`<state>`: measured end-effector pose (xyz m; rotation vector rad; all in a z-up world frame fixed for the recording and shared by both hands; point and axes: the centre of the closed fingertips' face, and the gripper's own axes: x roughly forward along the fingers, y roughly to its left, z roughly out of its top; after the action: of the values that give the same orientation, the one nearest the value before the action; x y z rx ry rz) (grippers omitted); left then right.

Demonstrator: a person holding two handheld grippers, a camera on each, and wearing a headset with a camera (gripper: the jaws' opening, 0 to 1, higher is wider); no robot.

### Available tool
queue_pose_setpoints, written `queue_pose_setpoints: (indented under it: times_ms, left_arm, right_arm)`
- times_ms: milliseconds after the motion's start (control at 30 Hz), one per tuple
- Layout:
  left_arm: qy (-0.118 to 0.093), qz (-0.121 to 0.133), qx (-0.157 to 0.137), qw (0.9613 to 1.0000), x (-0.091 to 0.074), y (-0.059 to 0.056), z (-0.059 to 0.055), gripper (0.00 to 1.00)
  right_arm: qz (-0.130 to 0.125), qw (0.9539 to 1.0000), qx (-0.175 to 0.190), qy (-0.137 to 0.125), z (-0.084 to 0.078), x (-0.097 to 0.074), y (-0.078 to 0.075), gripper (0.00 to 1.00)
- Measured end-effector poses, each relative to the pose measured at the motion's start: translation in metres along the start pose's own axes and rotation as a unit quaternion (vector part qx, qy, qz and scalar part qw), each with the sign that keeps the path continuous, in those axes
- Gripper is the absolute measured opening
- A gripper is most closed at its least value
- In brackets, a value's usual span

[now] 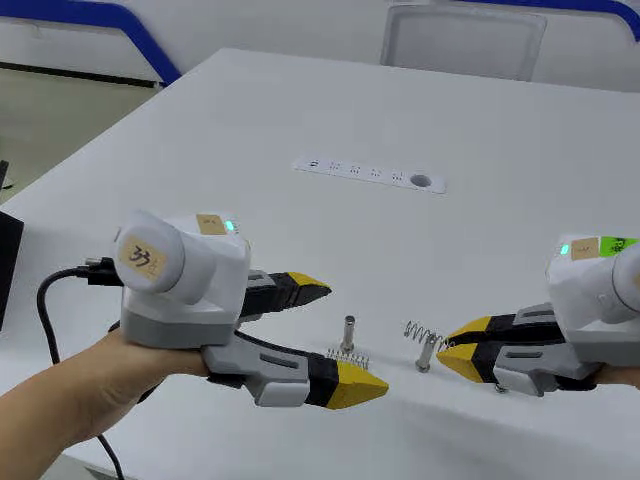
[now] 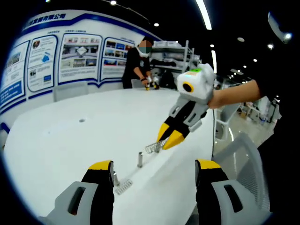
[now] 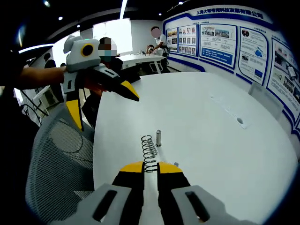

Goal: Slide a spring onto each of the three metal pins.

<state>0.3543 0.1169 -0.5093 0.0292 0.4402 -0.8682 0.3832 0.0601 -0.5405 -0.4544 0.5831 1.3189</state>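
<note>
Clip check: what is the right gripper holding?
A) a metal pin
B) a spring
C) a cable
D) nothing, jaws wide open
B: in the right gripper view, the right gripper has its jaws closed on one end of a spring, which sticks out beside an upright pin.

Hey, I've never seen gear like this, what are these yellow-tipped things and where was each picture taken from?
No robot here: a person holds a tool in each hand. The head view comes from a headset; the other two from cameras riding on the tools. The left hand-held gripper is open, holding nothing. The right hand-held gripper is pinching a spring. On the white table stand metal pins, with a second spring lying beside them.
</note>
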Motion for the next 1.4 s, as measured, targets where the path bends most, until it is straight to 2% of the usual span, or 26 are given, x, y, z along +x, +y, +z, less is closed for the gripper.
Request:
queue_pose_setpoints:
  times_ms: [133, 233, 267, 300, 333, 400, 433, 633, 800, 933, 1033, 1133, 1400]
  left_arm:
    - [0.003, -0.011, 0.009, 0.9999, 0.008, -0.005, 0.004, 0.66]
    - [0.005, -0.024, 0.018, 0.9995, 0.014, -0.013, 0.006, 0.64]
    - [0.007, -0.027, 0.020, 0.9994, 0.015, -0.015, 0.006, 0.63]
    - [0.009, -0.031, 0.022, 0.9992, 0.018, -0.017, 0.006, 0.63]
    - [0.010, -0.033, 0.024, 0.9991, 0.018, -0.018, 0.005, 0.63]
    - [0.016, -0.039, 0.028, 0.9987, 0.020, -0.021, 0.002, 0.61]
    - [0.017, -0.042, 0.029, 0.9985, 0.021, -0.023, 0.001, 0.59]
    - [0.021, -0.057, 0.026, 0.9978, 0.023, -0.031, -0.003, 0.41]
    - [0.023, -0.066, 0.031, 0.9971, 0.024, -0.035, -0.004, 0.35]
    - [0.025, -0.078, 0.031, 0.9962, 0.024, -0.039, -0.005, 0.23]
    - [0.038, -0.085, 0.041, 0.9948, 0.023, -0.041, -0.010, 0.20]
    - [0.039, -0.093, 0.041, 0.9941, 0.023, -0.045, -0.011, 0.15]
    - [0.051, -0.099, 0.062, 0.9918, 0.025, -0.049, -0.017, 0.11]
  right_arm:
    - [0.015, 0.9997, -0.018, -0.007, 0.013, -0.008, 0.012, 0.10]
    - [0.024, 0.9992, -0.032, -0.006, 0.015, -0.011, 0.020, 0.10]
    - [0.027, 0.9988, -0.042, -0.004, 0.015, -0.011, 0.022, 0.10]
    - [0.033, 0.9970, -0.070, -0.005, 0.015, -0.011, 0.025, 0.10]
    - [0.040, 0.9968, -0.068, -0.013, 0.017, -0.012, 0.029, 0.10]
    - [0.043, 0.9968, -0.067, -0.007, 0.014, -0.012, 0.033, 0.10]
    - [0.043, 0.9959, -0.080, -0.004, 0.014, -0.012, 0.034, 0.10]
    - [0.057, 0.9942, -0.091, -0.003, 0.015, -0.012, 0.045, 0.10]
    - [0.070, 0.9914, -0.110, 0.000, 0.015, -0.011, 0.053, 0.10]
    - [0.074, 0.9895, -0.124, 0.003, 0.016, -0.011, 0.056, 0.10]
    - [0.077, 0.9886, -0.129, 0.004, 0.016, -0.010, 0.056, 0.10]
    - [0.079, 0.9878, -0.134, 0.008, 0.014, -0.009, 0.057, 0.10]
    - [0.085, 0.9844, -0.153, 0.016, 0.010, -0.008, 0.061, 0.10]
